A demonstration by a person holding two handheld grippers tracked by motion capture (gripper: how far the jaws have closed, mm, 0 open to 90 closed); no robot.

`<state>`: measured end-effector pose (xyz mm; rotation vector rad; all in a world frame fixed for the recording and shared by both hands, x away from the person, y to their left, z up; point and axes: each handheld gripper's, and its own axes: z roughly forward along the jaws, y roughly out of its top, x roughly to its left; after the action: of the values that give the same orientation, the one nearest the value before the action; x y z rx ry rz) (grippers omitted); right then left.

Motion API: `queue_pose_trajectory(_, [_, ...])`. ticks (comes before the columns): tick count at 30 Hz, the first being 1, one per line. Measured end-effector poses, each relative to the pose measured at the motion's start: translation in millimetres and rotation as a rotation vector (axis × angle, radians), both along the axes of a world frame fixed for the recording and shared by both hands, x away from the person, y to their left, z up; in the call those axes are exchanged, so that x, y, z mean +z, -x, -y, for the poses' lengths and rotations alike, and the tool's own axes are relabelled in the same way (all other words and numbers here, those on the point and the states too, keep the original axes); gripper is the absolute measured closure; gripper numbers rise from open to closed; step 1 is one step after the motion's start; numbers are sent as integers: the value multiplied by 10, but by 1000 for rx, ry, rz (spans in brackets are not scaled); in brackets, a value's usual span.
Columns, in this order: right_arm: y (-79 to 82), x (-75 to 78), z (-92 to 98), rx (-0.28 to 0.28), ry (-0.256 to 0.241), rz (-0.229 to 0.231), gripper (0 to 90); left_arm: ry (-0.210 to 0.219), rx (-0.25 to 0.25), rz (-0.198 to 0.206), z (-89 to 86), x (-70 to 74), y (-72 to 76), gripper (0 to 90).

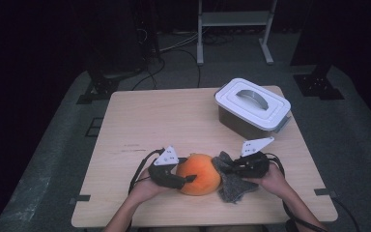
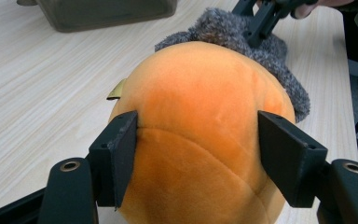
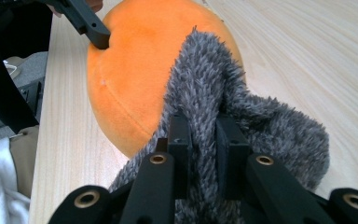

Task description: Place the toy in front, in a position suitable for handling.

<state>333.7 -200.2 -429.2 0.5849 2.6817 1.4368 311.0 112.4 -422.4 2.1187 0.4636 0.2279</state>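
Item: orange plush ball [image 1: 199, 174], near table [image 1: 140, 121] edge, between your claws.
Left claw [image 2: 198, 156]: wide, straddling ball; may slip off.
Right claw [image 3: 200, 140]: pinching grey cloth [image 3: 261, 126]; tug may roll ball.

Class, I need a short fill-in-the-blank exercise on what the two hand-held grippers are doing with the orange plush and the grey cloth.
1. The left hand-held gripper has its jaws on either side of the ____ plush ball.
2. The right hand-held gripper is shut on the fluffy ____ cloth.
3. The box at the table's far right has a white ____ on top.

Missing words: orange; grey; lid
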Motion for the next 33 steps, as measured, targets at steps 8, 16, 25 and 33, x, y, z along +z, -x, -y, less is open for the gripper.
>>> queue_pose_trajectory(8, [63, 354, -341, 62, -55, 80, 779, -7, -8, 16, 11, 15, 45, 305])
queue_pose_trajectory(16, [109, 199, -453, 107, -11, 72, 786, 1, -43, 2, 4, 83, 22, 154])
queue_pose_trajectory(25, [175, 155, -441, 155, -19, 65, 788, -49, -84, 15, 80, 8, 22, 185])
queue_pose_trajectory(33, [85, 85, -248, 85, -55, 25, 789, -47, -33, 13, 45, 0, 21, 441])
